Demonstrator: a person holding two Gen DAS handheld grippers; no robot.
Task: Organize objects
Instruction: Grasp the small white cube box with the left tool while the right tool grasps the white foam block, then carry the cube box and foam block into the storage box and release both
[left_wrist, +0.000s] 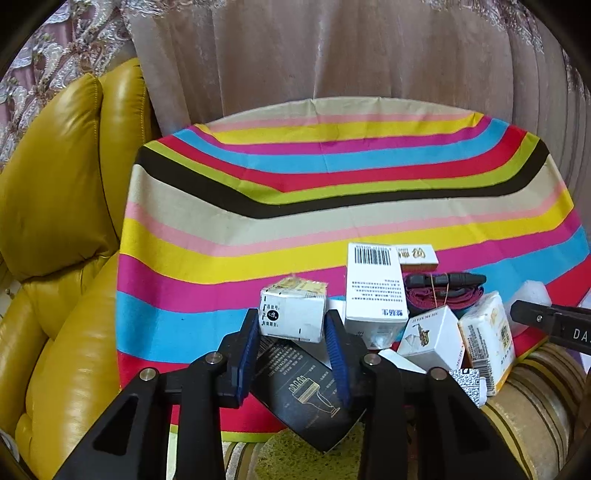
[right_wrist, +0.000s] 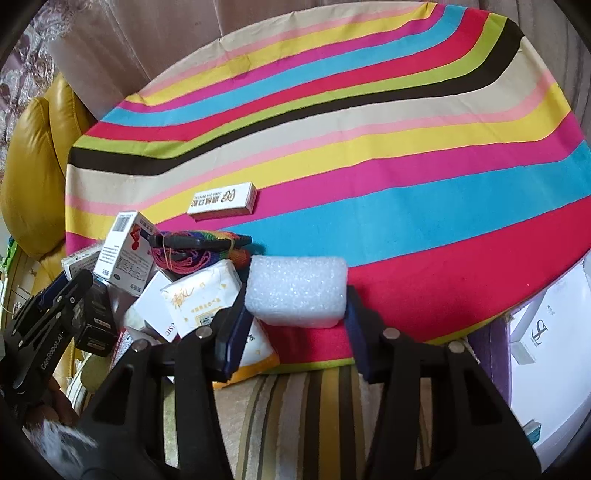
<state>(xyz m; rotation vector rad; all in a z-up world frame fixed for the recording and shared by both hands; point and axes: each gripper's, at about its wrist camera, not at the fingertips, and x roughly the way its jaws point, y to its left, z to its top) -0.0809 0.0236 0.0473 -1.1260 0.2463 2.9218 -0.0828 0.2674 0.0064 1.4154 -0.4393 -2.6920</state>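
Left gripper (left_wrist: 293, 325): jaws pinching a small white carton (left_wrist: 291, 314) at the near edge of the table (left_wrist: 332, 177); right gripper (right_wrist: 295, 306): jaws clamped on a white foam block (right_wrist: 297, 291) beside the heap. Sorting looks barely begun (judging by the layout): only one flat white box (right_wrist: 222, 198) lies apart, while cartons, a tissue pack (right_wrist: 201, 295) and a rainbow strap (right_wrist: 199, 247) remain jumbled. Legible: "JULIN MUSIC" on a small box (left_wrist: 432, 332), "GenRobot.AI" on the left tool.

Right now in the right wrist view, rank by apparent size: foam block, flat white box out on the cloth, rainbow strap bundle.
1. foam block, though it sits nearest the camera
2. rainbow strap bundle
3. flat white box, though it lies farthest back
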